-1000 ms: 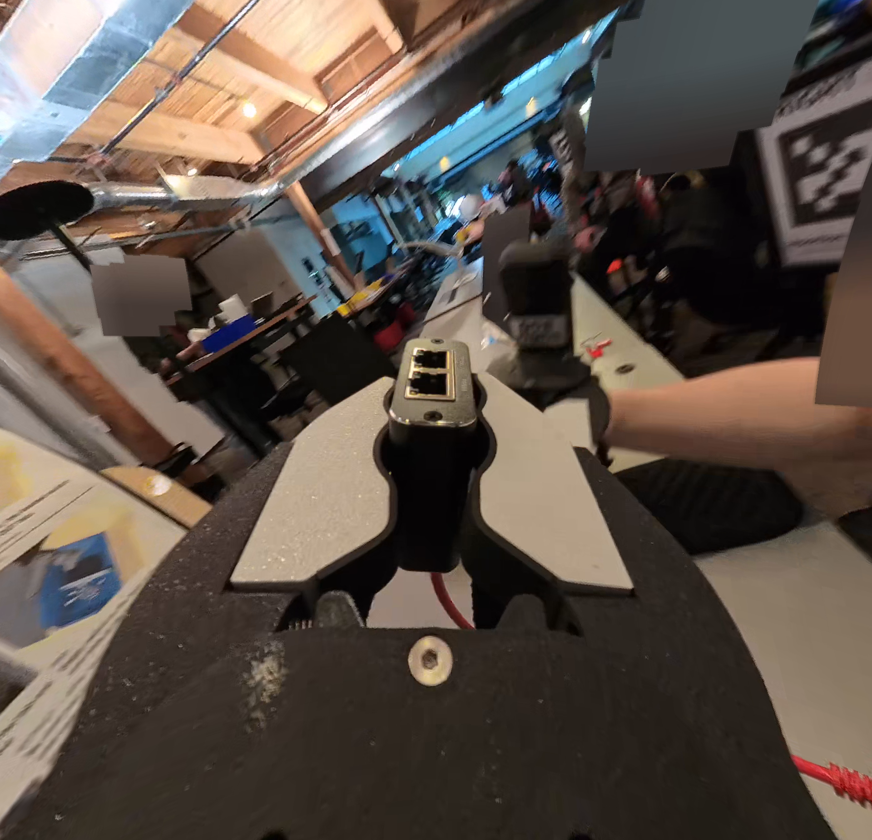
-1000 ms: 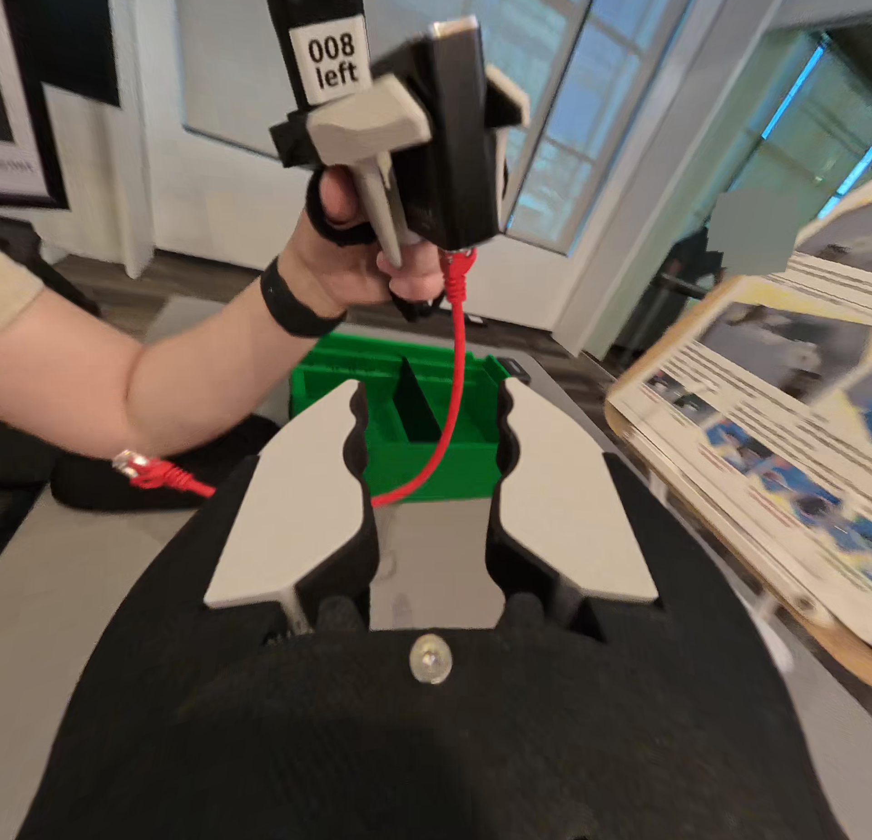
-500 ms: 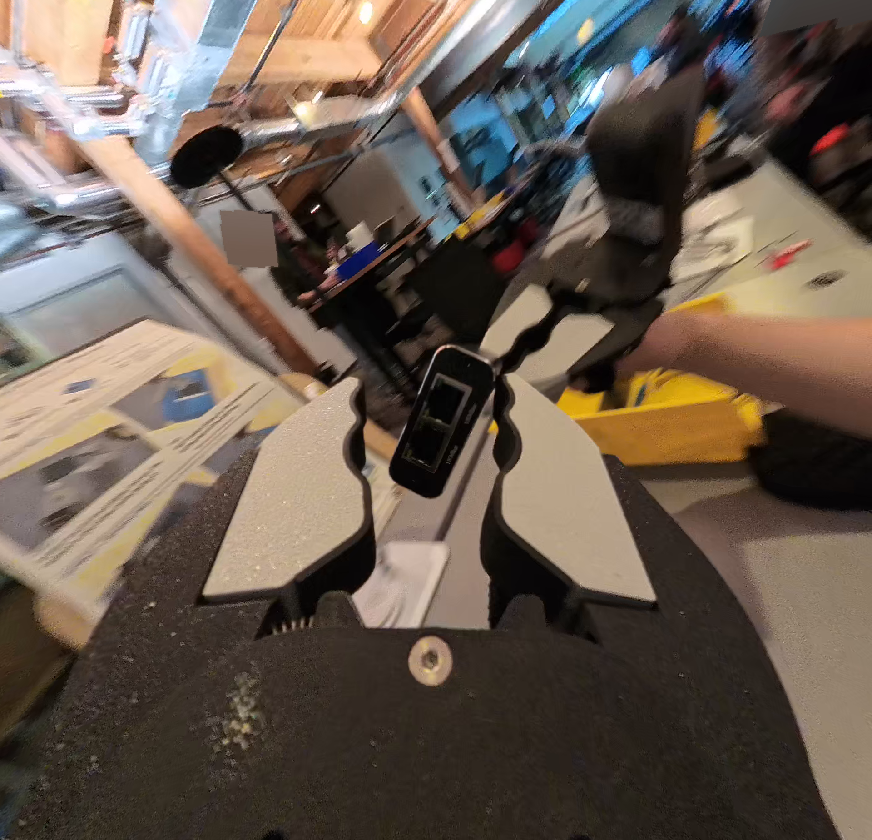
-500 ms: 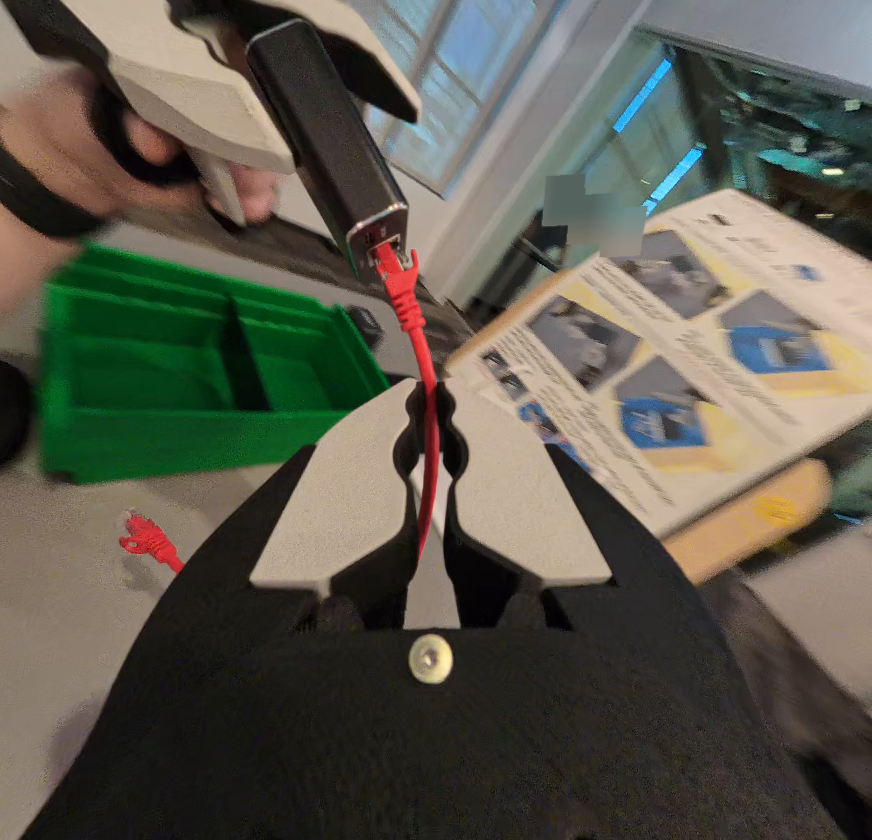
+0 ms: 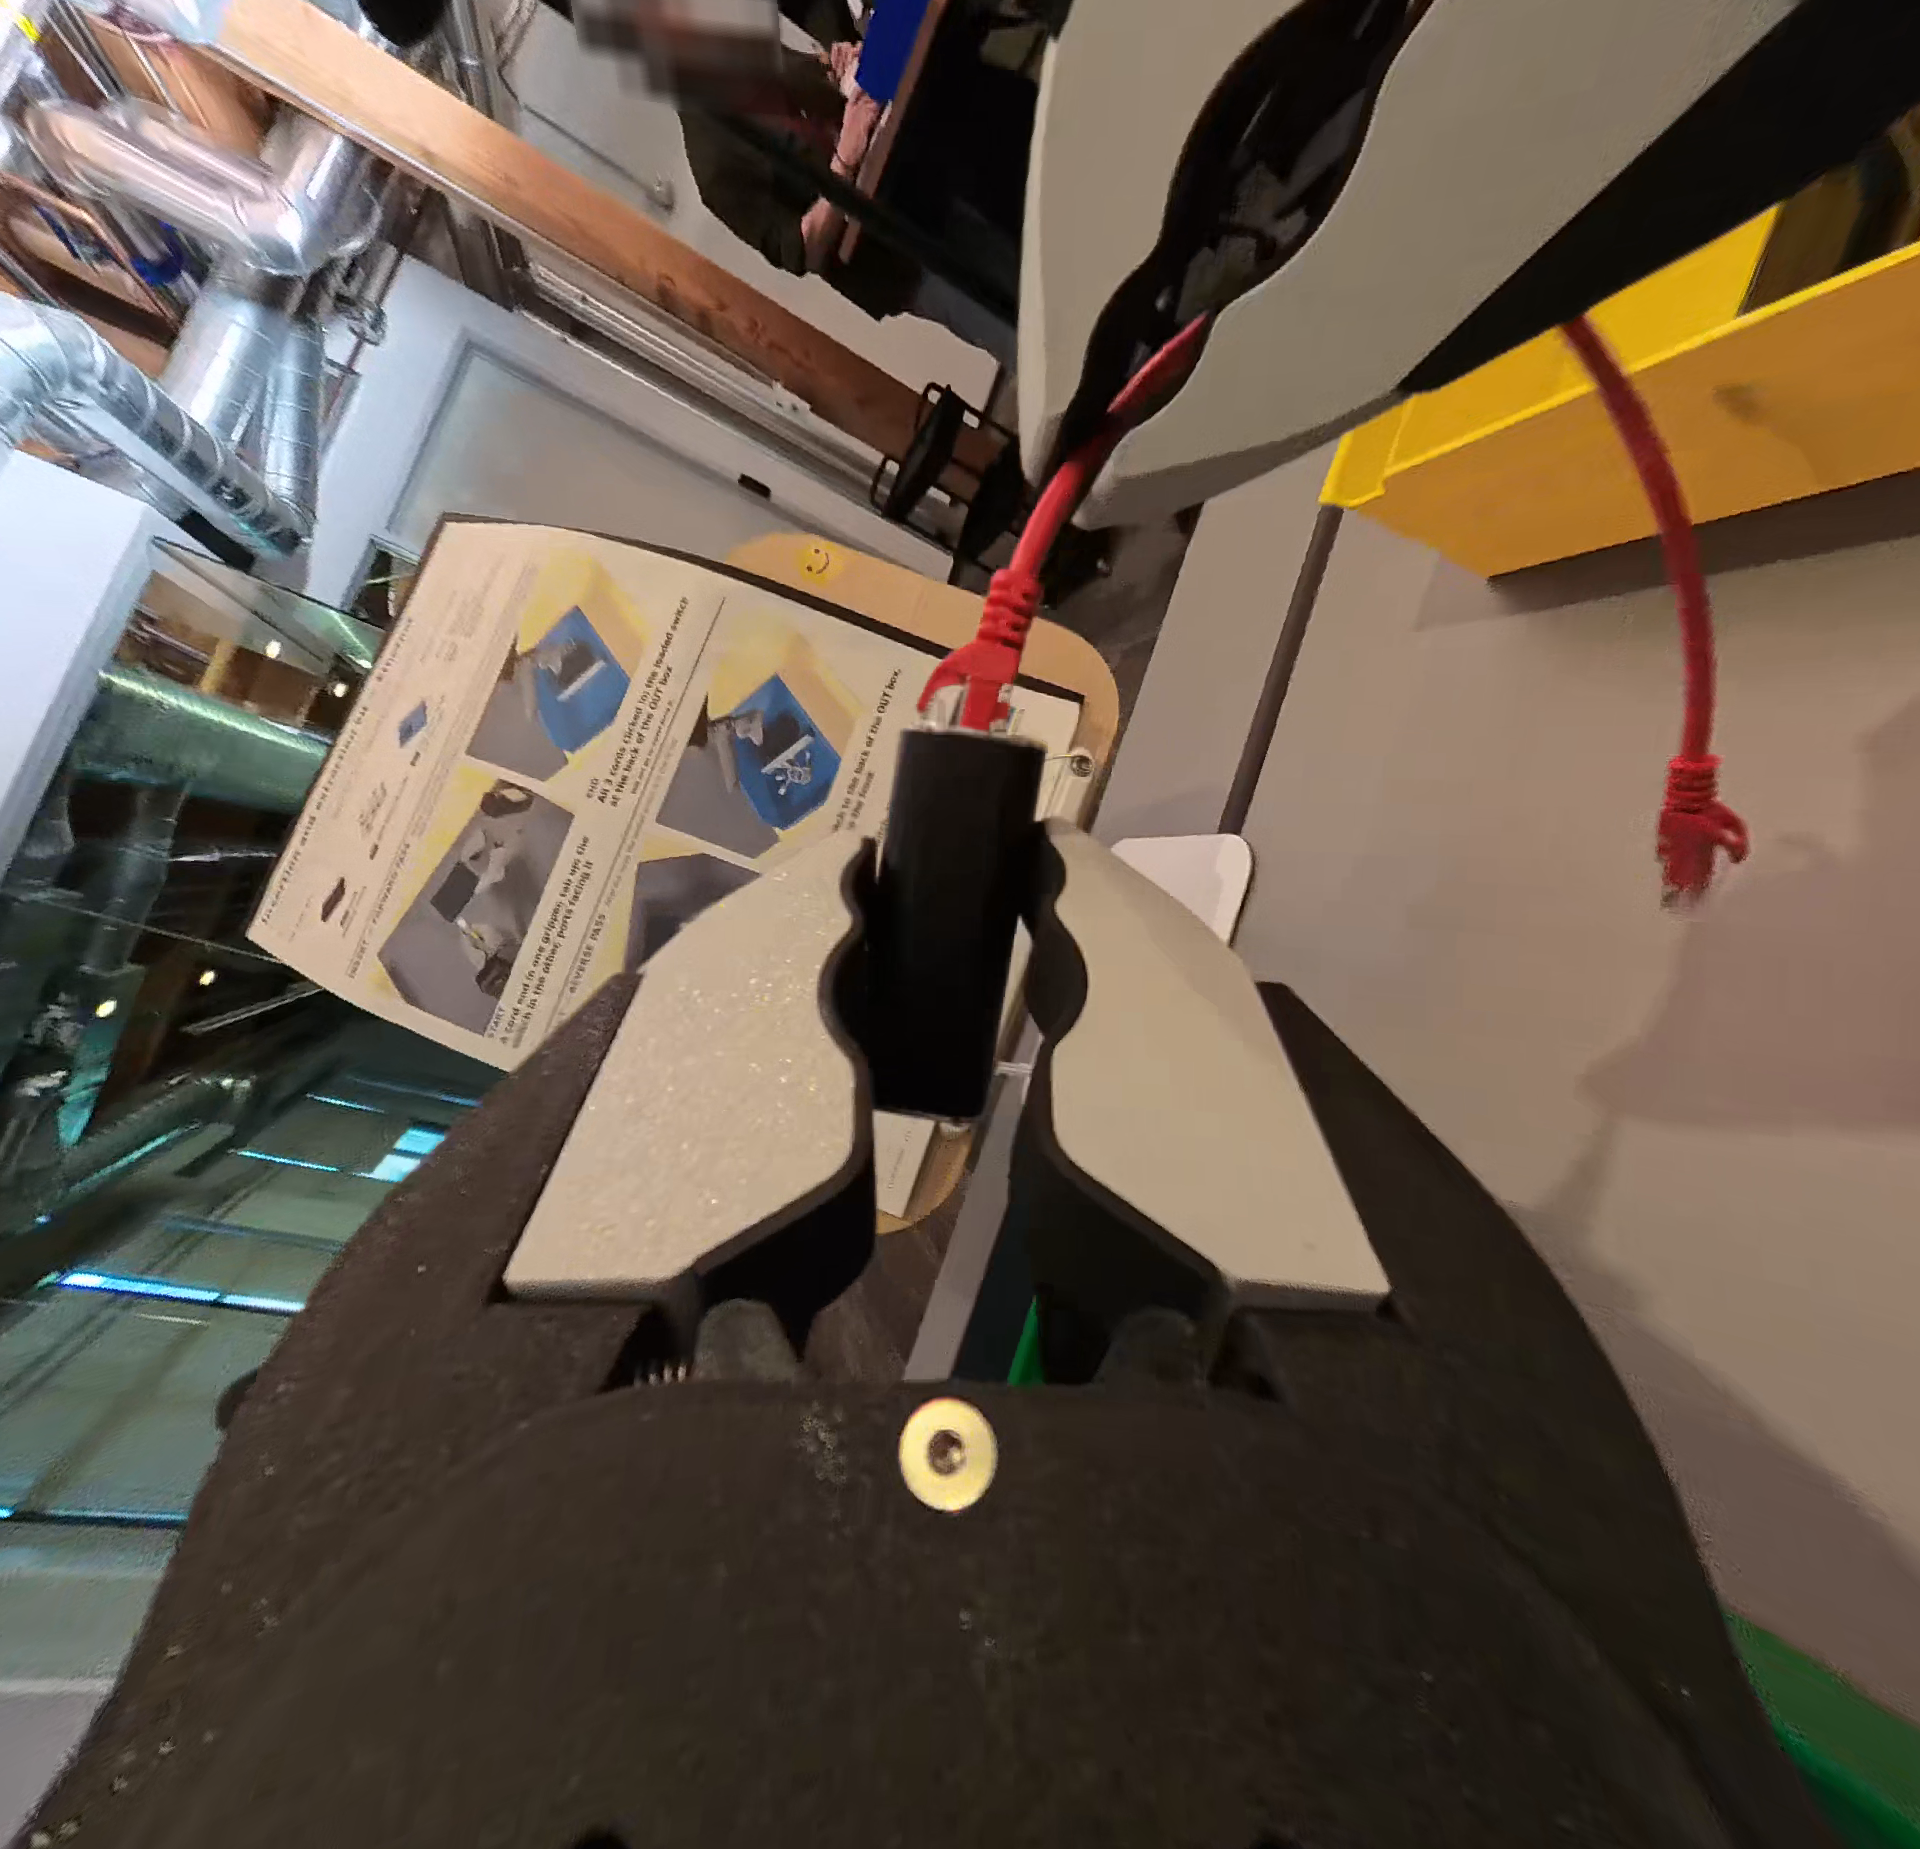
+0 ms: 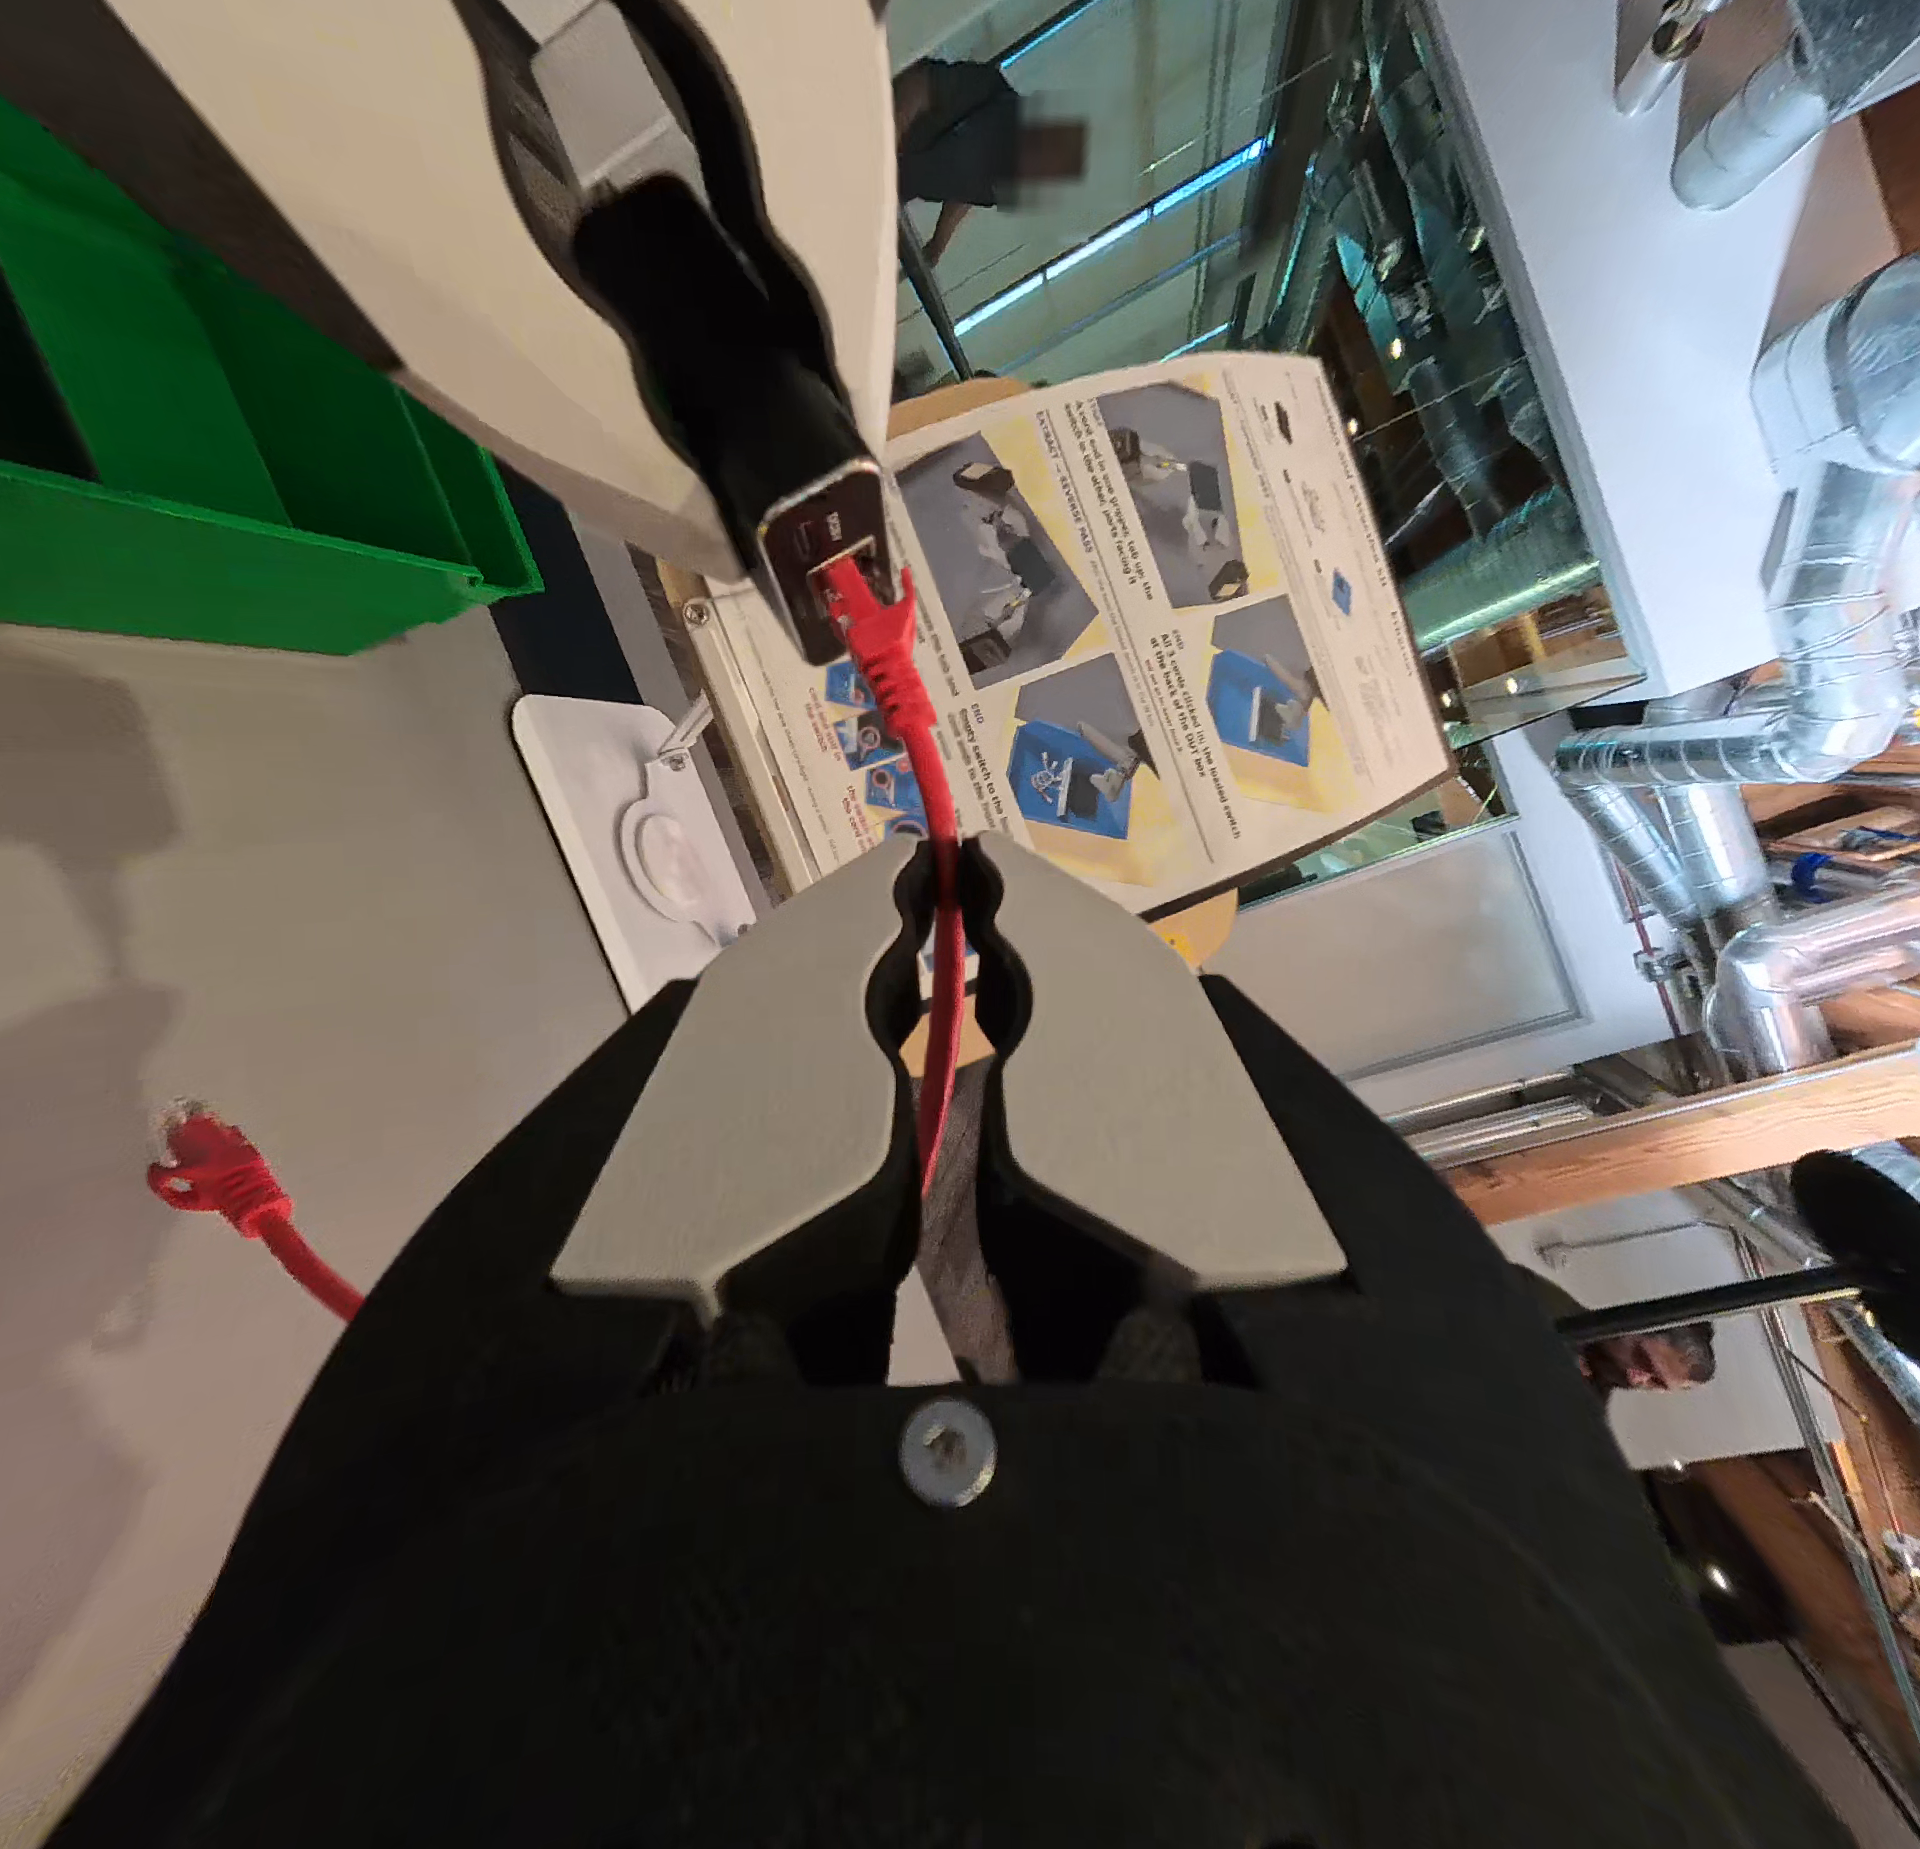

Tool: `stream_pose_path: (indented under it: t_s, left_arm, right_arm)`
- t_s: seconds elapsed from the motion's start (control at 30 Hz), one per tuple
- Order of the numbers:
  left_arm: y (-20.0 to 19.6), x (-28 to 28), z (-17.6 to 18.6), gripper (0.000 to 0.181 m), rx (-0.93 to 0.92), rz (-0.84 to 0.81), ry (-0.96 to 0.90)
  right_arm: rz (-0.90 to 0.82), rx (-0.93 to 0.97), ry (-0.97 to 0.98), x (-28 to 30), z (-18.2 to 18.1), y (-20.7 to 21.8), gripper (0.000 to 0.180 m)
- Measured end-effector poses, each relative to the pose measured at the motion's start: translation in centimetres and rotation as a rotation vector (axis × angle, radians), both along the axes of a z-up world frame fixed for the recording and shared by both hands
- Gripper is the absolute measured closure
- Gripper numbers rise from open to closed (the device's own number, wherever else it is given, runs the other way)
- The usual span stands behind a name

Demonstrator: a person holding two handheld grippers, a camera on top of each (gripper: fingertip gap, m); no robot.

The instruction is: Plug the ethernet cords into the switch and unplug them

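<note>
**Cord pinched, switch clamped: mind where you pull**

Your left claw (image 5: 951, 926) is pressed onto the black switch (image 5: 940, 926) around its middle, holding it clear of the table (image 5: 1558, 968). The red ethernet cord (image 6: 940, 968) sits plugged in one port of the switch's metal end face, and your right claw (image 6: 943, 864) pinches the cord a little behind its plug (image 6: 878, 646).

The switch looks like a rigid, smooth, light box, so it may twist in the left claw under a sideways tug. The cord is limp and thin; pulling on it strains the jacket, not the latch. Better to take hold on the stiff moulded boot, pressing the tab. The cord's far plug (image 6: 203, 1165) dangles loose beside the switch, above the table.
</note>
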State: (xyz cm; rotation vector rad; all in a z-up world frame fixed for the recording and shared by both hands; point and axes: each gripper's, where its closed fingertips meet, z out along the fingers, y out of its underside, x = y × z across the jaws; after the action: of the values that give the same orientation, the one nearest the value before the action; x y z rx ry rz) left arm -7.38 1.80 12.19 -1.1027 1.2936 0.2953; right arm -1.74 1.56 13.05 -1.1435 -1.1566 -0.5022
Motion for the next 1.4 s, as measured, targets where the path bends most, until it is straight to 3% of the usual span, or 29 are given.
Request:
stream_pose_path:
  t_s: [0.7,0.83,1.4]
  left_arm:
    - [1.8,1.0,0.6,0.152,0.312,0.067,0.035]
    - [1.7,1.1,0.7,0.145,0.309,0.056,0.013]
    - [0.7,1.4,0.7,0.156,0.382,0.002,0.057]
  right_arm:
    - [0.060,-0.017,-0.058,-1.4,0.9,-4.2,0.173]
    - [0.055,-0.013,-0.066,-1.3,0.9,-4.4,0.173]
    - [0.122,0.018,-0.107,-1.4,1.1,-5.9,0.173]
